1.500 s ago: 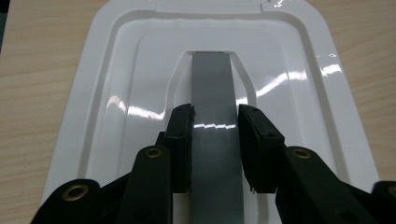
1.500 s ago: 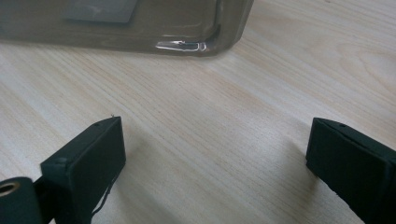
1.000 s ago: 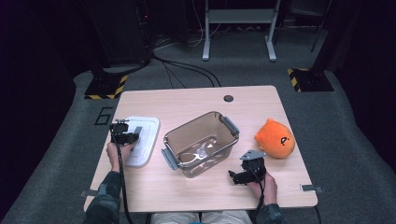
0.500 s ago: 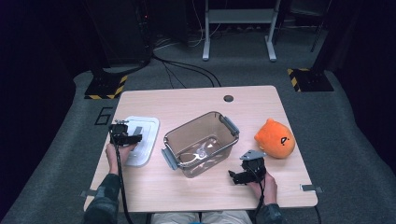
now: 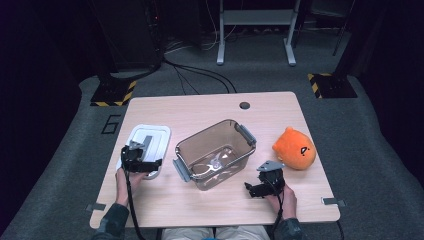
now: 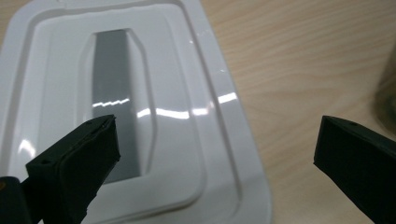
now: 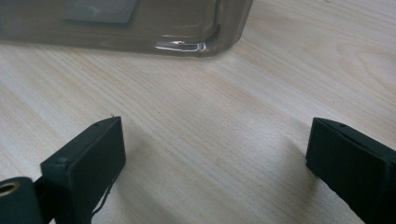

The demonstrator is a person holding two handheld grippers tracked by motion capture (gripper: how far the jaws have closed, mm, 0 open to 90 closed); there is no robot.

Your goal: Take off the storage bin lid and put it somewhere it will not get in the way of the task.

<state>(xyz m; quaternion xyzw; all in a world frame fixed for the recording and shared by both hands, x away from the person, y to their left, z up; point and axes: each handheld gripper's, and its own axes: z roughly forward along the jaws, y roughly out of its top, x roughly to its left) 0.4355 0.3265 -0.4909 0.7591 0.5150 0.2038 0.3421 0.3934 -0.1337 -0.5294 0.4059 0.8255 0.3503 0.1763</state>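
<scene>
White plastic, glossy, with a grey recessed strip down its middle: that is the container lid (image 6: 140, 116) lying flat on the pale wood counter (image 5: 210, 115), near the counter's left edge in the high view (image 5: 148, 142). The left tool (image 5: 142, 164) hovers over the lid's near end, held in the person's left hand (image 5: 125, 181). Its jaws have just been opening and now stand wide apart; in the left gripper view one jaw hangs above the lid's grey strip and the other above bare wood beside the lid's edge, with nothing pressed between them.

Just to the right of the lid sits a clear brownish storage container (image 5: 215, 152) with grey clip handles, open-topped, with a small metal object in its bottom that is too faint to name. The right tool (image 5: 260, 187) rests low over the counter in front of the container's near right corner (image 7: 187, 44), jaws spread wide and empty over wood. An orange plush toy (image 5: 294, 148) lies farther right, well apart from the lid.
</scene>
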